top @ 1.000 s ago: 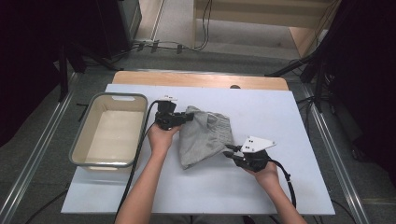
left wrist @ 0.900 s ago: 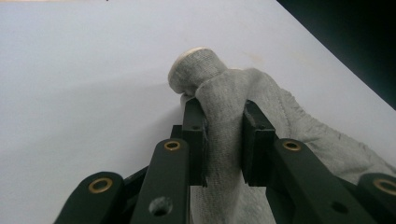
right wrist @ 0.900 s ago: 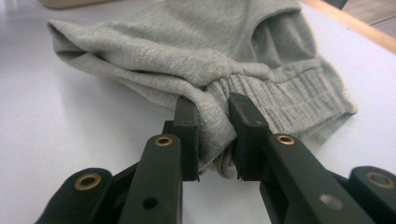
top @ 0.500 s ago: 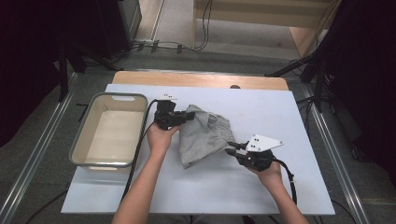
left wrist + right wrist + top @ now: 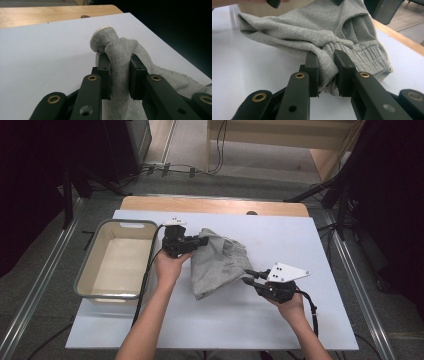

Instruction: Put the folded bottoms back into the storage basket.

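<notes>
A grey knitted garment [image 5: 220, 262] with a ribbed waistband lies bunched in the middle of the white table top [image 5: 280, 320]. My left gripper [image 5: 202, 241] is shut on its far left corner; in the left gripper view a fold of grey cloth [image 5: 120, 65] is squeezed between the black pads. My right gripper [image 5: 247, 276] is shut on the garment's near right edge, and in the right gripper view the waistband [image 5: 325, 68] is pinched between the jaws. Both held parts hang slightly above the table, and the rest sags between them.
A shallow beige tub [image 5: 85, 275] with a grey rim stands at the table's left side, beside my left hand. A wooden board edge [image 5: 215, 205] runs along the far side. Black cables trail from both grippers toward the near edge.
Both grippers have risen a little with the garment, lifting its two held parts off the table. My right gripper has also shifted slightly to the right.
</notes>
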`<state>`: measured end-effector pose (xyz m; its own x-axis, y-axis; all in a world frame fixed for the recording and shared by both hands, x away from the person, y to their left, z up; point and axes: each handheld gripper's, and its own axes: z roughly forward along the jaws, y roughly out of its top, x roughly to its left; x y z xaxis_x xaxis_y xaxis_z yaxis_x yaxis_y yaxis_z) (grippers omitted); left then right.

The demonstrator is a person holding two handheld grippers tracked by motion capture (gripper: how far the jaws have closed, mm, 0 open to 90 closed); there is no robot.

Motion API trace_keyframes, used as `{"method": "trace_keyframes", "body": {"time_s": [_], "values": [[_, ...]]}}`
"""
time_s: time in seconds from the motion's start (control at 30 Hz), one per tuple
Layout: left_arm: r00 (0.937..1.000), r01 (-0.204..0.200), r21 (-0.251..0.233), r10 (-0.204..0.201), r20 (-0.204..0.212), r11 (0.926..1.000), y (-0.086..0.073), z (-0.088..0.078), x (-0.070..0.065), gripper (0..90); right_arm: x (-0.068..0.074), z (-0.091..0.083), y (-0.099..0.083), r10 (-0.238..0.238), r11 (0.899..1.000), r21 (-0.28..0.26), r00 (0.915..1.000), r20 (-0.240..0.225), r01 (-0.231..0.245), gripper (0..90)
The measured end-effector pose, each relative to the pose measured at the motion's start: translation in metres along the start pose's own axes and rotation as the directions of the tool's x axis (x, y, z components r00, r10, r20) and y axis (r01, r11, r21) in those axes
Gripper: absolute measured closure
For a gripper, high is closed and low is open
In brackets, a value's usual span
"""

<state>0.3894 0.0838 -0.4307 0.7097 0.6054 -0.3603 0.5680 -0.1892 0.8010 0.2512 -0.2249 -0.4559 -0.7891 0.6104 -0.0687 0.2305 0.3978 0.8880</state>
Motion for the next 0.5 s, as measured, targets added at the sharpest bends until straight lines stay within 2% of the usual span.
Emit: {"method": "trace_keyframes", "body": {"time_s": [0.2,0.5], "values": [[0.9997,-0.023,-0.002,0.023,0.005,0.9997,0.006,-0.007,-0.006,75.2,0.002,-0.004,0.005,-0.006,1.0,-0.019,1.0,-0.001,0.006,72.5],[0.9994,-0.033,-0.013,0.033,0.007,0.9994,0.011,-0.016,-0.008,75.2,0.006,-0.008,0.013,-0.021,0.999,-0.042,0.9997,-0.01,0.02,72.5]]}}
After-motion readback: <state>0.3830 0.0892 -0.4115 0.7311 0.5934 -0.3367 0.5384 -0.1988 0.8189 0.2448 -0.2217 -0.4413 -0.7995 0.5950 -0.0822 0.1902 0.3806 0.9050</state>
